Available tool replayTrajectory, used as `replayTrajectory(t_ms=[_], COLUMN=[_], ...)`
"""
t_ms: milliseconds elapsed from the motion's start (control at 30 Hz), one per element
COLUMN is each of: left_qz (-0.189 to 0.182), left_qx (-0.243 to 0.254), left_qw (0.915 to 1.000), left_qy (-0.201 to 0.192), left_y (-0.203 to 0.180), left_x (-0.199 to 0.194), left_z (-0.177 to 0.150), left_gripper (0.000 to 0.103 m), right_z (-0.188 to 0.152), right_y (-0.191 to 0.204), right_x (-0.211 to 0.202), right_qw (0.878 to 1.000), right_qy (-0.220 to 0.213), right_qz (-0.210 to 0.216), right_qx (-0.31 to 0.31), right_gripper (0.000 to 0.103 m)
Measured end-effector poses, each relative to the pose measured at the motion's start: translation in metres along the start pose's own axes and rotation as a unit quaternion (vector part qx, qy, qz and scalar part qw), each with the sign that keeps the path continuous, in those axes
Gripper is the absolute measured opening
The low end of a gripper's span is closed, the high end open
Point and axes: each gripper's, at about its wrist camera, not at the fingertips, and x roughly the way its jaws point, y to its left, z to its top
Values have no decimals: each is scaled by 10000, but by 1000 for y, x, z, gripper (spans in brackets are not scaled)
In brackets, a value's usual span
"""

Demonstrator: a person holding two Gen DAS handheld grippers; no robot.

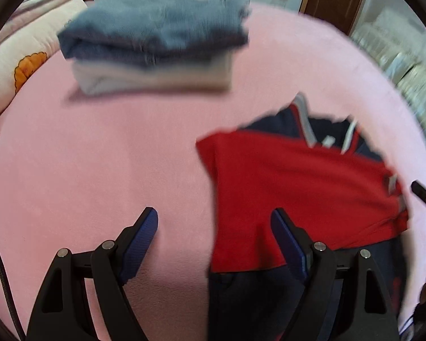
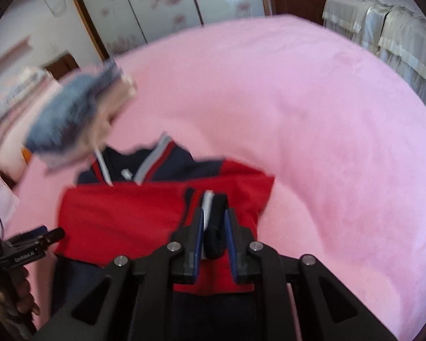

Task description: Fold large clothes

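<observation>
Pink bed cover [image 2: 312, 113] lay under my red jacket [image 2: 122, 216]; my right gripper [image 2: 215, 221] pinched its dark cuff [image 2: 217, 227], my left gripper [image 1: 213, 227] gaped wide.

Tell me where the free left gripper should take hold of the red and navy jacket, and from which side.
Take the jacket at its loose left edge, where the red panel ends on the pink blanket. Come in from the left with the open left gripper, one finger sliding under the edge. The right gripper already pinches a dark fold on the other side, so this probably balances the hold.
</observation>
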Motion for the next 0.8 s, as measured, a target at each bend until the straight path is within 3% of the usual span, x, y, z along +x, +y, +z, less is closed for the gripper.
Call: replayTrajectory(t_ms=[133,267,300,400,467,533,600,800], left_qz=[-702,-764,-749,-552,-562,-576,-531,-595], left_qx=[-190,16,45,151,151,179,228,250], left_qw=[9972,9971,9971,9977,9975,9976,9979,9975], left_qy=[-149,53,112,350,405,336,289,294], left_y=[-9,-39,-48,-54,-50,-48,-46,-45], left_x=[-12,10,12,40,52,55,56,56], left_z=[13,20,15,9,6,6,6,6], left_gripper=[80,69,65,59,58,58,58,58], right_z=[0,-9,-13,-20,-19,-15,-13,-11], right_y=[39,76,80,65,34,18,6,12], right_x=[-2,31,41,74,78,67,60,55], right_qw=[9970,9938,9938,9963,9973,9989,9990,9988], right_qy=[-52,200,295,607,613,426,430,488], right_qz=[748,984,937,234,378,-85,139,87], right_qx=[-213,-482,-526,-559,-159,-187,-62,-6], right_gripper=[15,15,13,0,0,0,0,0])
